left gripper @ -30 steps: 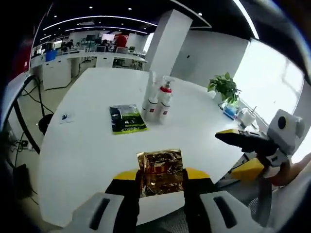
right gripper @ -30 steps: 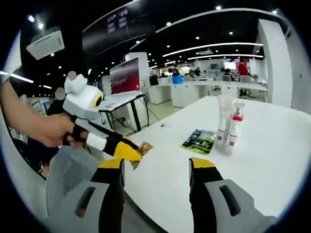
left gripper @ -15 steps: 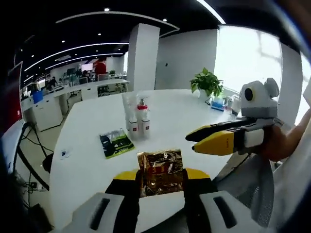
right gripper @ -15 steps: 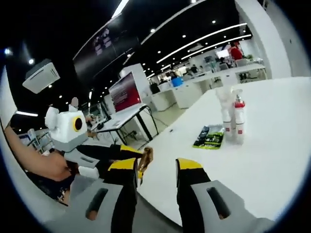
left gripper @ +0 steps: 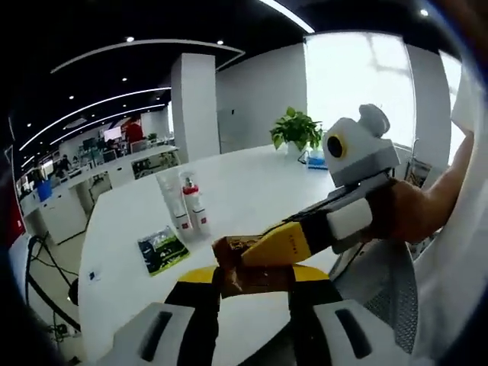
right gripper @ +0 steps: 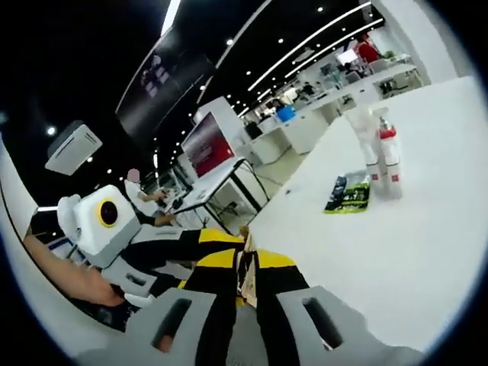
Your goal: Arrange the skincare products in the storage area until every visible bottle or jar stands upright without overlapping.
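A gold foil sachet is pinched between the yellow-tipped jaws of my left gripper. My right gripper comes in from the right, held by a hand, and its jaws close on the same sachet. In the right gripper view the sachet shows edge-on between my right gripper jaws, with the left gripper beside it. A white tube and a red-capped spray bottle stand upright together on the white table. A green sachet lies flat near them.
A potted plant and small items sit at the table's far edge. In the right gripper view the tube, spray bottle and green sachet stand on the table. Office desks and a red screen lie beyond.
Both views have swung as the hands moved. My right gripper has come in to the gold sachet and its jaws have narrowed onto it. The left gripper has kept its hold.
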Tool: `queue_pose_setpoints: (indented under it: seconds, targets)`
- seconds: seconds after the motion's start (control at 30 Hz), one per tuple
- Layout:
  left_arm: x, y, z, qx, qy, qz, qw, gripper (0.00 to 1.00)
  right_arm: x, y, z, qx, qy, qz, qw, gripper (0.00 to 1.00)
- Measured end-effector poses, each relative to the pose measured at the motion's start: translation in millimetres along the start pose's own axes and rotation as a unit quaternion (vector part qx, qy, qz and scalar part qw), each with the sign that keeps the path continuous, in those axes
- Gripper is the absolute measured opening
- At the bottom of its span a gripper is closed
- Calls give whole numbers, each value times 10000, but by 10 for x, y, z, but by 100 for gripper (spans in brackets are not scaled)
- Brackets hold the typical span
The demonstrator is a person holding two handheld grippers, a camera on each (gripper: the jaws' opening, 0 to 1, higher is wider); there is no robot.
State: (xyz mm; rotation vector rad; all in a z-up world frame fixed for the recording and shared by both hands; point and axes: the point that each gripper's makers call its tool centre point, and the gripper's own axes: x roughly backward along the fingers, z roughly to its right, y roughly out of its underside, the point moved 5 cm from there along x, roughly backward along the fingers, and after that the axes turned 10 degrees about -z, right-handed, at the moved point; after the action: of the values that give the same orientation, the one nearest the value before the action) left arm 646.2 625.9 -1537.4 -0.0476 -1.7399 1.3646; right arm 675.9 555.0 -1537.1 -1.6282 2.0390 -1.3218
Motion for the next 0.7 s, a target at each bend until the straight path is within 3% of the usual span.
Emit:
queue_pose_setpoints:
  seconds: [0.1,0.23,0.4,0.47,0.53,0.6,0.63,0.7]
  targets:
    - [-3,-6,-13,-6,44,31,10000,37,7,5,54,-266,-9,-22,9996,0]
    - [-18,39,-26,-164,239,-128,9995,39,29,-9,54,-98,107,66,9999,0]
    - [55,92,-110,618,808,5,9948,41,55,-30,48,-89,57,157,9998,0]
    - [83,116,-173,1144,1016,87,9882,41,62,-30,52,-186,-10,149,9997,0]
    - [110,112,-194,1626,1349,246,9771,41,74,-39,37,-323,-146,166,9992,0]
    - [120,107,-225,1938,1488,381,9689,41,81,-32,25,-506,-302,129,9982,0]
    - [127,112,-225,2121,1687,438,9616,40,87,-38,12,-564,-367,155,9976,0]
    - [121,149,-229,2384,1893,410,9517,39,100,-48,6,-676,-449,195,9965,0]
